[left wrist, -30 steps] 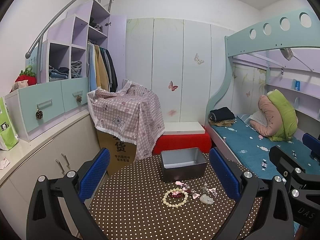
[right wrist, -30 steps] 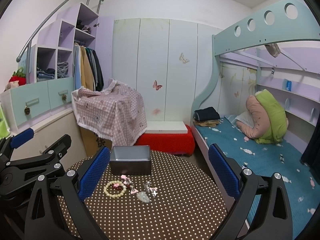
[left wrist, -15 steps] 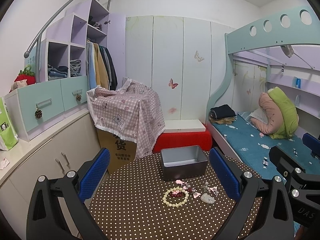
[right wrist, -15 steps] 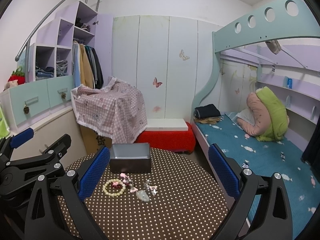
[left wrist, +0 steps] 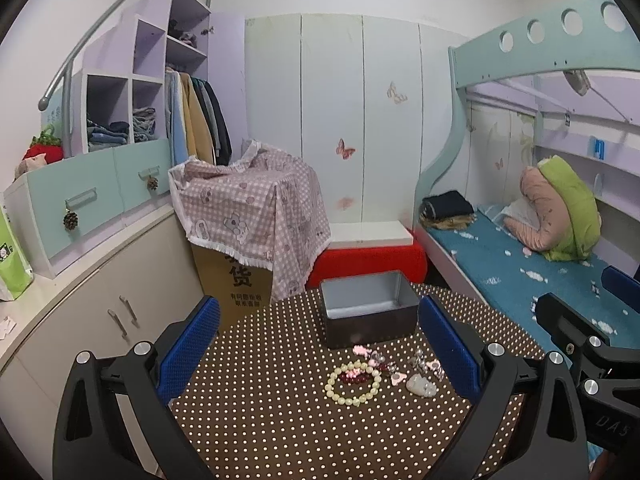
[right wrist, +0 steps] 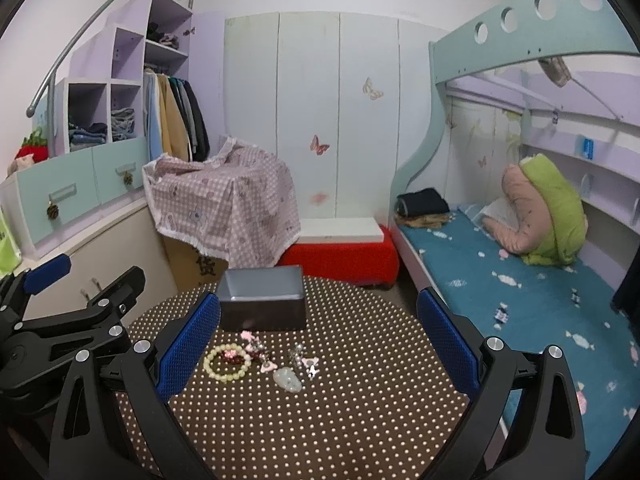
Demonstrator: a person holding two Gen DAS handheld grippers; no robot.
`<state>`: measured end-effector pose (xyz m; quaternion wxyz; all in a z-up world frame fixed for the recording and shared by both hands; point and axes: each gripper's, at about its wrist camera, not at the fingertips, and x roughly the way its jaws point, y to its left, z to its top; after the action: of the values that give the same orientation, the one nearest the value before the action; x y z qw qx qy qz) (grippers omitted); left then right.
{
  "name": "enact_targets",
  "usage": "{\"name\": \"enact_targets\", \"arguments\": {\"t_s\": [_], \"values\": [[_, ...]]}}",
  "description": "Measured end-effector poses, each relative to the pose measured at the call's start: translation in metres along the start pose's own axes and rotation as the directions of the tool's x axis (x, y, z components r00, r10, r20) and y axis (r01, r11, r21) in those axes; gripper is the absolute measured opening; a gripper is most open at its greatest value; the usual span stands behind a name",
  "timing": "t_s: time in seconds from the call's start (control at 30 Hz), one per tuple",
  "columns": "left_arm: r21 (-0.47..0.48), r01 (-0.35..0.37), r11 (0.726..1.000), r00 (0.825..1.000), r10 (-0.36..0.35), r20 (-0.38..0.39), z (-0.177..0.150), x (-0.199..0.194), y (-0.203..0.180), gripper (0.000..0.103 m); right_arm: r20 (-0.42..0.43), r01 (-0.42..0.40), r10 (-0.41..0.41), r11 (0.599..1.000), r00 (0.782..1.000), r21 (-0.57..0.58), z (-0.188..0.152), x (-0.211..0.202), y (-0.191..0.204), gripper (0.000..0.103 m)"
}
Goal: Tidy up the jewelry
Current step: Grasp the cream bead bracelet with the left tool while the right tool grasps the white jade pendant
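Jewelry (left wrist: 376, 374) lies ahead between both wide-open, empty jaws (box (left wrist: 366, 312) behind)

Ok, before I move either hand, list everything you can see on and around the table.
Round brown polka-dot table: one, under everything.
Open grey metal tin box: one, far side of table, looks empty.
Cream bead bracelet: one, near the box.
Dark red bead bracelet: one, inside the cream ring.
Pale green jade pendant: one, right of the bracelets.
Small pink and silver trinkets: several, count unclear, between box and pendant.
Pink checked cloth: one, draped over a cardboard carton.
Red bench: one, behind the table.
Left tongs: blue pads, open, above the table.
Right tongs: blue pads, open, above the table.
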<state>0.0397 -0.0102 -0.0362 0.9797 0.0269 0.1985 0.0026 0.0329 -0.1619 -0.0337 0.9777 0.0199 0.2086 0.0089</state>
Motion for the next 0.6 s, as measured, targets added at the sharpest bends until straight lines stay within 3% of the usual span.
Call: {"name": "enact_targets", "arguments": {"t_s": [0.17, 0.3, 0.37, 0.5, 0.6], "values": [[-0.009, 0.045, 0.999, 0.989, -0.046, -0.142, -0.019, 0.037, 0.005, 0.096, -0.081, -0.021, 0.024, 0.999, 0.996, 0.038, -0.014, 0.027, -0.011, 0.096], [-0.048, 0.047, 0.998, 0.951, -0.060, -0.303, -0.047, 0.077, 0.023, 0.096, -0.158, -0.011, 0.021, 0.998, 0.987, 0.065, -0.031, 0.052, -0.023, 0.096], [-0.074, 0.009, 0.997, 0.929, -0.035, -0.369, -0.063, 0.094, 0.036, 0.096, -0.191, -0.009, 0.023, 0.997, 0.981, 0.072, -0.040, 0.064, -0.029, 0.096], [-0.138, -0.008, 0.990, 0.890, -0.056, -0.452, -0.086, 0.118, 0.050, 0.096, -0.264, -0.008, 0.031, 0.996, 0.964, 0.090, -0.061, 0.087, -0.036, 0.096], [-0.126, -0.018, 0.992, 0.863, -0.048, -0.502, -0.103, 0.134, 0.050, 0.096, -0.322, -0.003, 0.035, 0.995, 0.946, 0.099, -0.077, 0.106, -0.041, 0.096]]}}
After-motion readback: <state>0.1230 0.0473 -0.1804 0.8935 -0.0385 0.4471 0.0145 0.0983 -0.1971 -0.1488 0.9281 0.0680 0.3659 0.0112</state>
